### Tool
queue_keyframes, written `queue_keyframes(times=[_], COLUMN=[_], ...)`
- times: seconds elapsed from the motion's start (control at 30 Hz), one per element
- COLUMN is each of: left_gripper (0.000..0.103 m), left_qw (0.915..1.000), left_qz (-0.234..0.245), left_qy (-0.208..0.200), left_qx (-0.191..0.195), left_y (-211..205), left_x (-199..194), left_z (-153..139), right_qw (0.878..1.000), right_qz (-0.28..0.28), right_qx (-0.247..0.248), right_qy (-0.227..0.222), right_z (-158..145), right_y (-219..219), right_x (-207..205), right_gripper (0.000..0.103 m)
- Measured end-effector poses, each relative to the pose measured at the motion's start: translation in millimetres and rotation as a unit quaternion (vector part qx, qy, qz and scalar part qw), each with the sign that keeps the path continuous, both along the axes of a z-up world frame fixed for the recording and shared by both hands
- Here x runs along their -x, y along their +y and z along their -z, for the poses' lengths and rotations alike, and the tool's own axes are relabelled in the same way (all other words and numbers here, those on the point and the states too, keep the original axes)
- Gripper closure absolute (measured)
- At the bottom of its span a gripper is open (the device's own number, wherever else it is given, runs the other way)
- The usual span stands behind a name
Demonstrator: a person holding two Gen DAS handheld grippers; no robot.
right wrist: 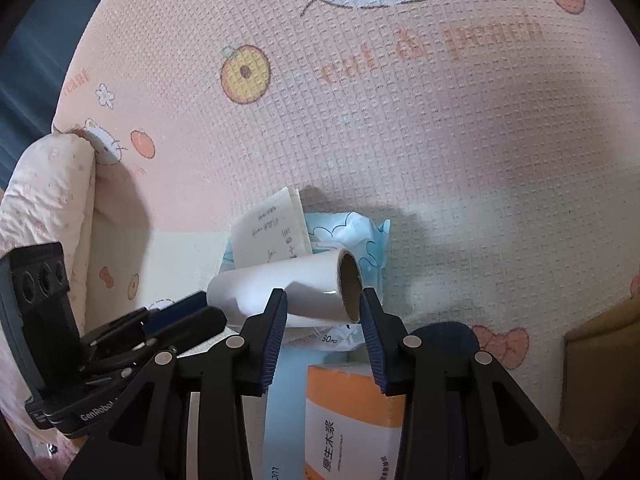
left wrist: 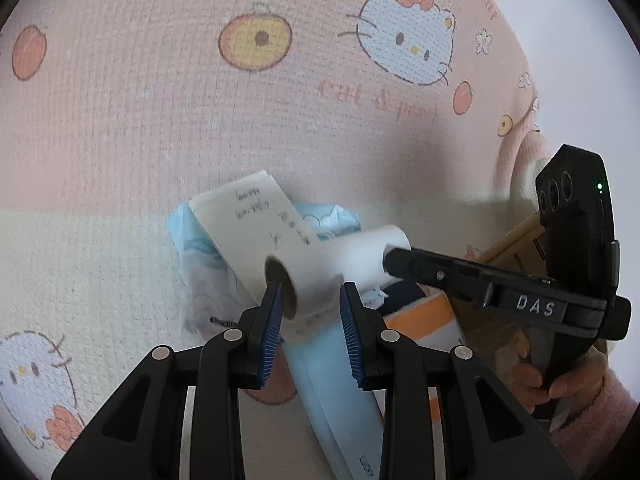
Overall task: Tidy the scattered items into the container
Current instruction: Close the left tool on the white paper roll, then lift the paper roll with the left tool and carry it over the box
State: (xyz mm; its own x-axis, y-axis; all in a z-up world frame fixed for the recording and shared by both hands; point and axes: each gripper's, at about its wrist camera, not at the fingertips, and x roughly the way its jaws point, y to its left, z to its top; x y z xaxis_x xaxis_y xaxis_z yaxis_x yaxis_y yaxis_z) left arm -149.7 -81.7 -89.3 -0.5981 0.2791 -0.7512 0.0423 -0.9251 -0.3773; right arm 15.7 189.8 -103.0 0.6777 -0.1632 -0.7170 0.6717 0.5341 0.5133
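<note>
I have the white roll pinched at each end: left claw on one end, right claw on the other, just above the tissue packs on the bed. The cardboard container sits right; nothing visibly packed yet.

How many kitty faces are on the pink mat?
3 in the left wrist view: one kitty face at the top right, one at the bottom left, and a small one partly hidden at the mat's right edge. More may be hidden.
</note>
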Motion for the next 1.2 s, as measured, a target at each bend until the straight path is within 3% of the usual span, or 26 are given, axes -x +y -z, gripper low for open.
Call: queue_keyframes(times=[0.2,0.37,0.63,0.93,1.1,1.2], left_gripper=[0.071,0.071,0.071,0.071,0.071,0.071], left_qw=[0.9999,1.0000,0.9996,0.9964,0.9913,0.9869], left_qz=[0.000,-0.006,-0.003,0.033,0.070,0.094], left_qy=[0.001,0.006,0.021,0.078,0.110,0.126], left_qx=[-0.012,0.005,-0.020,-0.009,0.018,0.035], left_y=[3,6,2,32,71,99], left_x=[2,-2,-9,-24,-25,-23], left_z=[2,1,-19,-77,-113,-132], right_qw=[1.000,0.999,0.998,0.992,0.986,0.987], right_qz=[-0.026,-0.041,-0.057,-0.064,-0.070,-0.054], right_qx=[0.001,0.021,0.034,0.107,0.148,0.152], right_qy=[0.004,0.019,-0.002,-0.009,0.026,0.011], right_z=[1,-4,-35,-95,-119,-134], right_y=[4,13,24,43,46,42], right_x=[-3,-5,15,66,102,136], right_gripper=[0.069,0.069,0.069,0.069,0.069,0.069])
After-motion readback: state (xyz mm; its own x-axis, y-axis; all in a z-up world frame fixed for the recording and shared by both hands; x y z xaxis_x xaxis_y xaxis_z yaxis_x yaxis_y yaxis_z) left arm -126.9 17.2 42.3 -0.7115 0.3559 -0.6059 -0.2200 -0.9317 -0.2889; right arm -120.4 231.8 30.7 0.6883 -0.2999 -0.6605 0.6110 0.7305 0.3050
